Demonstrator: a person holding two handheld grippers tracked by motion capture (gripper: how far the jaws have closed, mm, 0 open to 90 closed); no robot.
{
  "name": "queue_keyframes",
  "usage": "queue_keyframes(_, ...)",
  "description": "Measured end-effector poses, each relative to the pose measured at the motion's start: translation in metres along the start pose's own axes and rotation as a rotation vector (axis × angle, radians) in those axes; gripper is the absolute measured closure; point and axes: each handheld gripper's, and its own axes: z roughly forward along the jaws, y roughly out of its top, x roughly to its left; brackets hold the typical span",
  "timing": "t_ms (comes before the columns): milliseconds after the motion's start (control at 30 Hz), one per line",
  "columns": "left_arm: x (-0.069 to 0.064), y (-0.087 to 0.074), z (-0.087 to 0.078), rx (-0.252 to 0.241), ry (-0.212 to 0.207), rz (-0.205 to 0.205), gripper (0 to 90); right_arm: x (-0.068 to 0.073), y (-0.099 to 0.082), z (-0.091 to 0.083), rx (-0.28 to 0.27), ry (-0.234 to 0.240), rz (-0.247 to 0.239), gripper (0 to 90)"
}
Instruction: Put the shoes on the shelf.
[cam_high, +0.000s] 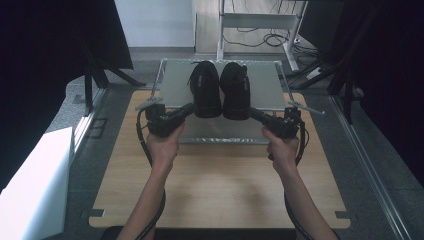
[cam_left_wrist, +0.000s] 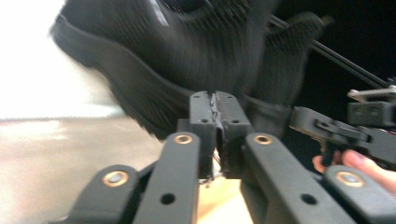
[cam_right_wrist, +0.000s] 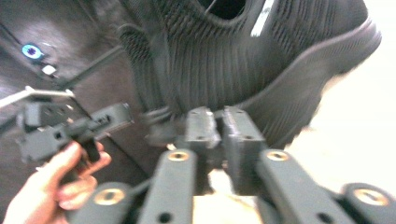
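Left gripper (cam_left_wrist: 215, 105): jaws clenched, nothing visibly between, tips at heel of left black shoe (cam_high: 205, 90). Right gripper (cam_right_wrist: 219, 122): jaws clenched, nothing visibly between, tips at heel of right black shoe (cam_high: 236, 91). Shoes side by side on grey tray (cam_high: 172, 87), wooden table (cam_high: 220, 185).

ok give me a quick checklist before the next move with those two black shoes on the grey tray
1. Left gripper at the left shoe heel: ok.
2. Right gripper at the right shoe heel: ok.
3. Left gripper shut: ok, jaws together in the left gripper view; whether they pinch shoe fabric: cannot tell.
4. Right gripper shut: ok; a hold on the shoe: cannot tell, the view is blurred.
5. Shoes side by side and upright on the tray: ok.
6. Wooden tabletop in front of the tray bare for setting shoes down: ok.
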Motion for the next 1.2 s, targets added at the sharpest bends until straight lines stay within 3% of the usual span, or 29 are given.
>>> queue_keyframes(133,-0.006,-0.013,0.002,0.014,-0.023,0.017,89.4,0.002,-0.017,0.002,0.009,0.041,0.012,89.7)
queue_keyframes(267,-0.012,-0.019,0.011,0.047,-0.009,0.057,89.4,0.004,-0.025,0.009,0.013,0.064,0.009,89.8)
queue_keyframes(367,-0.01,-0.021,0.019,0.055,-0.005,0.044,89.4,0.003,-0.028,0.014,0.02,0.046,0.012,89.8)
queue_keyframes(433,-0.008,-0.022,0.023,0.055,-0.009,0.032,89.5,0.002,-0.029,0.015,0.006,0.06,0.034,89.9)
queue_keyframes(567,-0.005,-0.021,0.027,0.055,-0.009,0.021,89.6,0.002,-0.028,0.017,0.004,0.024,0.011,89.9)
queue_keyframes(1200,0.014,-0.001,0.058,0.1,0.052,-0.017,89.5,-0.02,-0.017,0.048,-0.033,-0.037,0.061,89.9)
